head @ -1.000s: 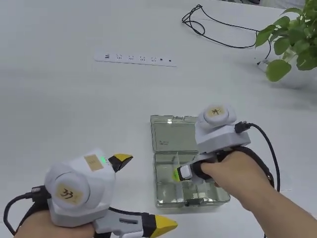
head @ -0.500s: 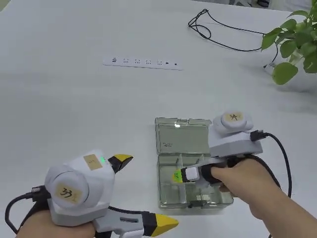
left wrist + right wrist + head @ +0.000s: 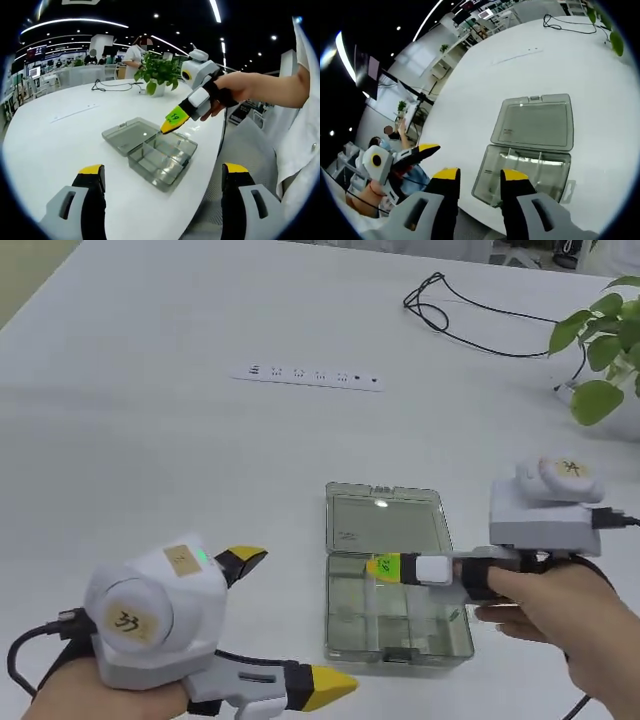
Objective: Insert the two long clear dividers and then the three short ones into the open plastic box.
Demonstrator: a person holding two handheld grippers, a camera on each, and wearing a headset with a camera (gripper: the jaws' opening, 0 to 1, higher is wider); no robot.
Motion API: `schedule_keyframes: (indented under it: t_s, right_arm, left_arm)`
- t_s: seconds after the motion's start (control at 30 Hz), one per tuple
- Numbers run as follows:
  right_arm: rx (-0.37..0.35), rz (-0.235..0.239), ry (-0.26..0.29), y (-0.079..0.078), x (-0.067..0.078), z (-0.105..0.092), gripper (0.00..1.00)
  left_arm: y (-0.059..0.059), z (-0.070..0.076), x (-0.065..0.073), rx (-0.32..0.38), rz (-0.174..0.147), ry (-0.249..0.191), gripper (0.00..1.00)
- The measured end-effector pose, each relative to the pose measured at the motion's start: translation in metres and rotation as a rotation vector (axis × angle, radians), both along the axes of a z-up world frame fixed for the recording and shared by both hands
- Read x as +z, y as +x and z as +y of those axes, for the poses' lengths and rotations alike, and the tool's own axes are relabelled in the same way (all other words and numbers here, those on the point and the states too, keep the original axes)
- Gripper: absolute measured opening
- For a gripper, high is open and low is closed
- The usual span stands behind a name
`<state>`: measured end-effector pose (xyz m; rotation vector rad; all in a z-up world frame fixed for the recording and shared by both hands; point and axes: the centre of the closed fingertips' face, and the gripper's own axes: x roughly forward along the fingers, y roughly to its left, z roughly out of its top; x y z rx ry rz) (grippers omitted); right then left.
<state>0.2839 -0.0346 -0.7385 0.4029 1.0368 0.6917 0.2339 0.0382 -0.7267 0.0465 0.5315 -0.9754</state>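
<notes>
Smoke-tinted clear plastic: the box lies open on the white tabletop, its lid folded flat on the far side of the base. I note clear dividers standing inside the base and splitting it into compartments; I cannot count them reliably.

The right tool hovers over the box at the hinge line, tip pointing toward the box's left wall. In the right gripper view its jaws stand a narrow gap apart with nothing between them.

The left tool is held left of the box, apart from it, jaws spread wide and empty.

Beyond the box's lid lies a white power strip. Further off to the right of it are a black cable and a potted plant.
</notes>
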Motion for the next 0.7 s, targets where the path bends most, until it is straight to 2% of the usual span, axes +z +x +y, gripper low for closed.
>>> schedule_keyframes:
  t_s: [0.07,0.1,0.2,0.23,0.27,0.33,0.4,0.47,0.5,0.53,0.6,0.67,0.7]
  right_arm:
    - [0.012,-0.031,0.018,0.001,0.008,-0.002,0.33]
    - [0.010,-0.028,0.025,-0.001,0.011,-0.006,0.34]
    - [0.032,-0.092,0.044,0.001,0.023,-0.011,0.37]
    - [0.033,-0.093,0.045,0.001,0.025,-0.014,0.40]
    - [0.048,-0.123,0.058,0.001,0.030,-0.016,0.42]
    - [0.050,-0.133,0.068,0.001,0.035,-0.023,0.43]
    - [0.067,-0.166,0.083,0.002,0.041,-0.026,0.43]
    - [0.087,-0.172,0.067,-0.001,0.042,-0.035,0.44]
    - [0.127,-0.228,0.041,0.001,0.044,-0.040,0.44]
    - [0.140,-0.254,0.025,0.002,0.045,-0.043,0.44]
    - [0.186,-0.273,-0.012,-0.003,0.043,-0.051,0.45]
    - [0.221,-0.283,-0.019,-0.009,0.043,-0.054,0.45]
    - [0.259,-0.330,-0.037,-0.009,0.043,-0.057,0.46]
  left_arm:
    - [-0.001,0.000,0.003,0.007,-0.006,0.000,0.99]
    - [-0.001,0.000,0.004,0.011,-0.009,0.001,0.99]
    - [-0.003,0.001,0.010,0.023,-0.019,0.005,1.00]
    - [-0.003,0.001,0.010,0.025,-0.023,0.006,1.00]
    - [-0.004,0.001,0.011,0.028,-0.023,0.009,1.00]
    - [-0.004,0.002,0.014,0.036,-0.028,0.003,1.00]
    - [-0.005,0.002,0.016,0.039,-0.034,0.006,1.00]
    - [-0.004,0.003,0.017,0.044,-0.041,0.007,1.00]
    - [-0.003,0.003,0.018,0.049,-0.042,0.000,1.00]
    - [-0.003,0.003,0.019,0.052,-0.042,-0.006,1.00]
    - [-0.003,0.003,0.020,0.055,-0.038,-0.010,1.00]
    - [-0.004,0.003,0.022,0.047,-0.055,-0.001,1.00]
    - [-0.003,0.004,0.022,0.050,-0.056,-0.001,1.00]
